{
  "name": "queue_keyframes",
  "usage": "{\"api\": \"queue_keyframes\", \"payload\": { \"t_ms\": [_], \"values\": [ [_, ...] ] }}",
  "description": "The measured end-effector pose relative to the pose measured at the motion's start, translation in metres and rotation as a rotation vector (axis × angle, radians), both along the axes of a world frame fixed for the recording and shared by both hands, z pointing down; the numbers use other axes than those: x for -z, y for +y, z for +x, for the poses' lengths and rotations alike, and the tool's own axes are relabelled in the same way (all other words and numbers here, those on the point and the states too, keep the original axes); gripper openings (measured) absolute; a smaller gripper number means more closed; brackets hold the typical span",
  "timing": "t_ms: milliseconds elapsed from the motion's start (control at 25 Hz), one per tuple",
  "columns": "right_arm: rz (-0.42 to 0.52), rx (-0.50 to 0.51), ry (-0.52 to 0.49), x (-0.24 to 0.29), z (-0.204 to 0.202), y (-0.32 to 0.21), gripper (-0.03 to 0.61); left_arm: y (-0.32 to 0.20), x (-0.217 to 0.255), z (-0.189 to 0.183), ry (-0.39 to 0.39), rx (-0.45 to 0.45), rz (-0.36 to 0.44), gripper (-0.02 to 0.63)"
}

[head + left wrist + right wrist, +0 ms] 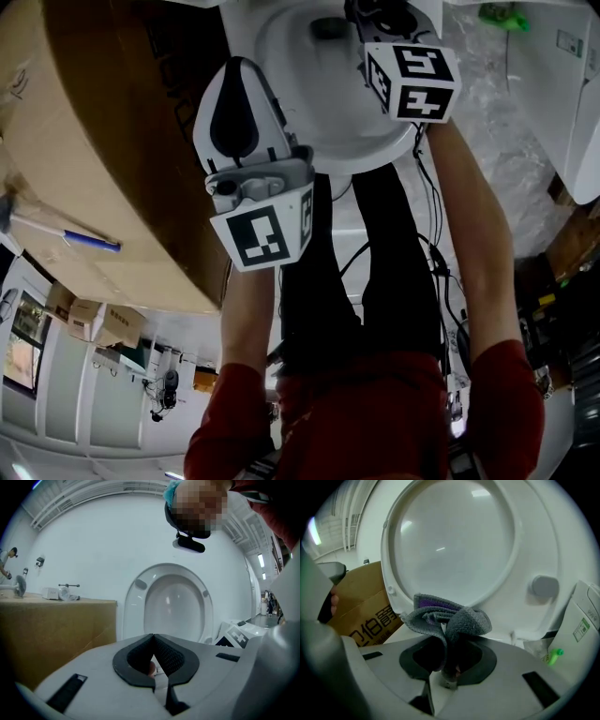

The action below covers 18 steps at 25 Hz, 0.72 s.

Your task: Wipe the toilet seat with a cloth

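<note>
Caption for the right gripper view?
Right gripper shut on a bunched grey cloth, facing the raised toilet seat.

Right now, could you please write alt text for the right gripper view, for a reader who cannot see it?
The right gripper is shut on a bunched grey cloth with a purple patch, close before the raised white toilet seat, which fills most of the view. A brown cardboard box stands at the left.

Looks like workshop or test hall, not home bathroom. Toilet [171, 604] stands free beside big cardboard box [51, 634], odd tools [63, 592] lying on box top. Loose cables [442, 277] trail over pale marbled floor [511, 131]. High white wall [93, 541], strip lights [260, 560] overhead.
</note>
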State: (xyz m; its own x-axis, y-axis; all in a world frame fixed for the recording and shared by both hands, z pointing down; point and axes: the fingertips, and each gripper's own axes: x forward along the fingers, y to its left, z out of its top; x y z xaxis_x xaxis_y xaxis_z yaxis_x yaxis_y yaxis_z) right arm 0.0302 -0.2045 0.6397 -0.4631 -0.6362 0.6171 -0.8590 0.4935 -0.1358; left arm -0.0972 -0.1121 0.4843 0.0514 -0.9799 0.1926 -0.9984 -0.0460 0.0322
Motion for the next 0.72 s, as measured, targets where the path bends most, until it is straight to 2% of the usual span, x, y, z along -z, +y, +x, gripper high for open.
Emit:
{"api": "queue_keyframes", "payload": {
  "t_ms": [200,440,600,720],
  "values": [
    [-0.024,0.023,0.022,-0.009,-0.018,0.001,0.081,-0.002,0.005,-0.011,-0.009,0.000,0.008,0.012],
    [-0.043,0.015,0.026,-0.004,-0.017,0.010,0.081,-0.003,0.015,-0.014,-0.003,0.000,0.026,0.012],
    [-0.063,-0.022,-0.039,0.021,-0.014,0.028,0.081,-0.003,0.029,-0.008,0.003,-0.011,0.034,0.012],
    [-0.043,-0.027,-0.081,0.052,-0.017,0.043,0.081,-0.003,0.045,-0.005,0.013,-0.013,0.039,0.012]
  ]
}}
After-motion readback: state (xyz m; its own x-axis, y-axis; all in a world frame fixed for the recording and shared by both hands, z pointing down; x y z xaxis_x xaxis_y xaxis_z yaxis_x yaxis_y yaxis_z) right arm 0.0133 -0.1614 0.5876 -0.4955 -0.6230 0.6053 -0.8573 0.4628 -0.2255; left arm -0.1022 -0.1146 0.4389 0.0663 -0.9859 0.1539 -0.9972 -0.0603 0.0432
